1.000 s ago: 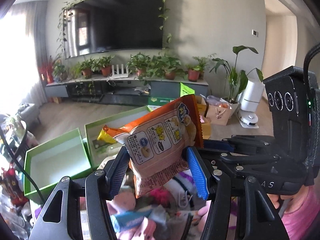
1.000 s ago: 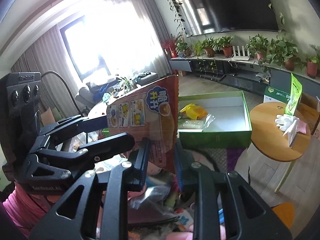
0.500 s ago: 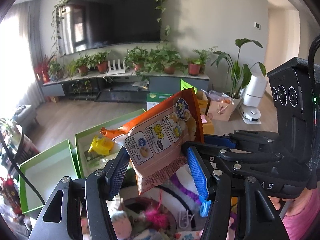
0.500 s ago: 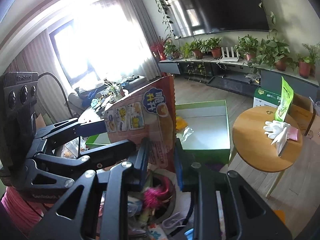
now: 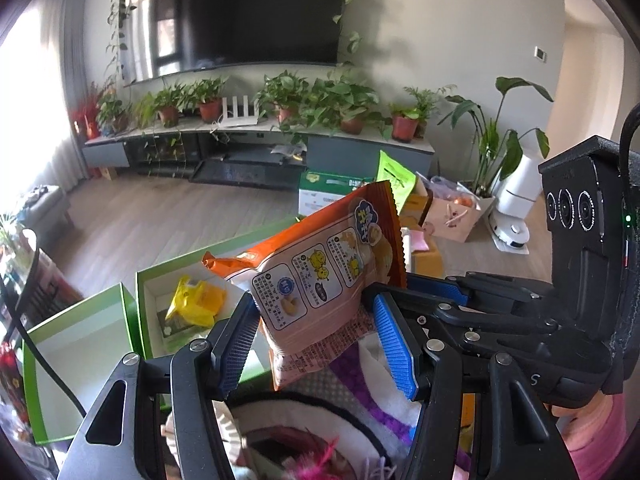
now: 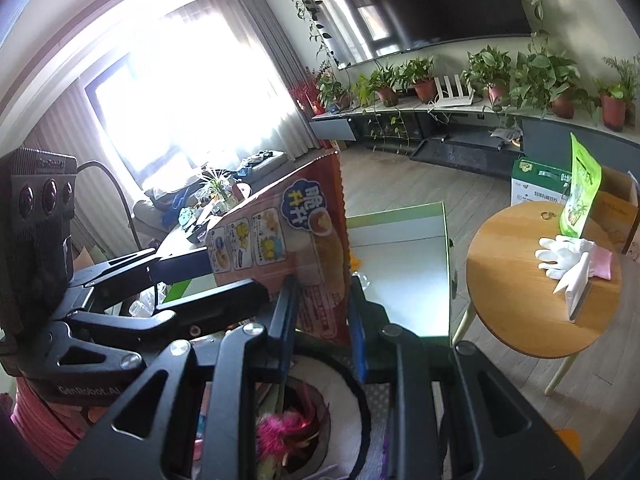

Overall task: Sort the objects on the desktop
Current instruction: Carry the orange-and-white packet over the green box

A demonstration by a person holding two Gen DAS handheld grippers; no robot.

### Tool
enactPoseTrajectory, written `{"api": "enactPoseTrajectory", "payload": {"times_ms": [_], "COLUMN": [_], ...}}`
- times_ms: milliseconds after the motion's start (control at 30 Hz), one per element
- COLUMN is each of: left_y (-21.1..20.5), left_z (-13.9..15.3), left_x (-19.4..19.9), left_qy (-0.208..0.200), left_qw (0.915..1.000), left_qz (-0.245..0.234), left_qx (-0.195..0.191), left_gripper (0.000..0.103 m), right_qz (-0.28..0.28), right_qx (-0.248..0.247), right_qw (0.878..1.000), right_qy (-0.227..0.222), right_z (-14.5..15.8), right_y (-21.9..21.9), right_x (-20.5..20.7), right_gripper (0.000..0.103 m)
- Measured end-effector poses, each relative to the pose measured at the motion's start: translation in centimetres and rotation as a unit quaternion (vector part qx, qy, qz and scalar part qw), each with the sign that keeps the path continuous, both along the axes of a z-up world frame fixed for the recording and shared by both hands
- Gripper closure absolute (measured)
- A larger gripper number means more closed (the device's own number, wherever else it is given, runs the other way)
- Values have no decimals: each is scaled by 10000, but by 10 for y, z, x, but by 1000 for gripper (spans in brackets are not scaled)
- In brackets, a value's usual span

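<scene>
An orange snack bag is held upright in the air between both grippers. My left gripper is shut on its lower part, blue pads pressing both faces. My right gripper is shut on the bag's lower right edge. Two open green boxes lie below: the nearer one looks empty, the farther one holds a yellow packet and a small packet. In the right wrist view the farther box lies just beyond the bag.
A round wooden side table with white gloves and a green pouch stands to the right. Toys and a pink feathery item lie below the grippers. A TV stand with potted plants lines the far wall.
Both grippers have carried the snack bag up and forward toward the green boxes. The boxes now sit closer below the bag. The grip on the bag is the same.
</scene>
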State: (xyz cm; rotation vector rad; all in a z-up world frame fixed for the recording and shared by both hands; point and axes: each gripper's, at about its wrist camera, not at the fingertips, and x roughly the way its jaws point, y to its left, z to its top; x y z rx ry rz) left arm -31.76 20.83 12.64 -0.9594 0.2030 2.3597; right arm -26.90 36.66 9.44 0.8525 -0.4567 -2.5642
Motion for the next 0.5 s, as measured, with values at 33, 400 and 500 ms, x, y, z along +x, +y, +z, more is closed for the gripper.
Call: {"api": "enactPoseTrajectory", "payload": {"times_ms": [33,400,500], "left_y": [2,17,20], "left_z": [-1,-18,-26], "left_x": [-6,-54,-69], "left_qy": [-23,-178,-292], "left_qw": [10000,9996,9994], "left_qz": [8,38,71], "left_qx": [-13,-193,-197], "left_gripper": [43,43,43], "right_qz": [3,11,-1], "right_qx": [-29,-216,-233], "right_qw": [10000,9996,9995], "right_qy": [-24,-191,-233], "right_z": [-1,-23,-29], "right_y": [2,16,18], "right_x": [-4,-60,-73], "right_gripper": [78,78,78]}}
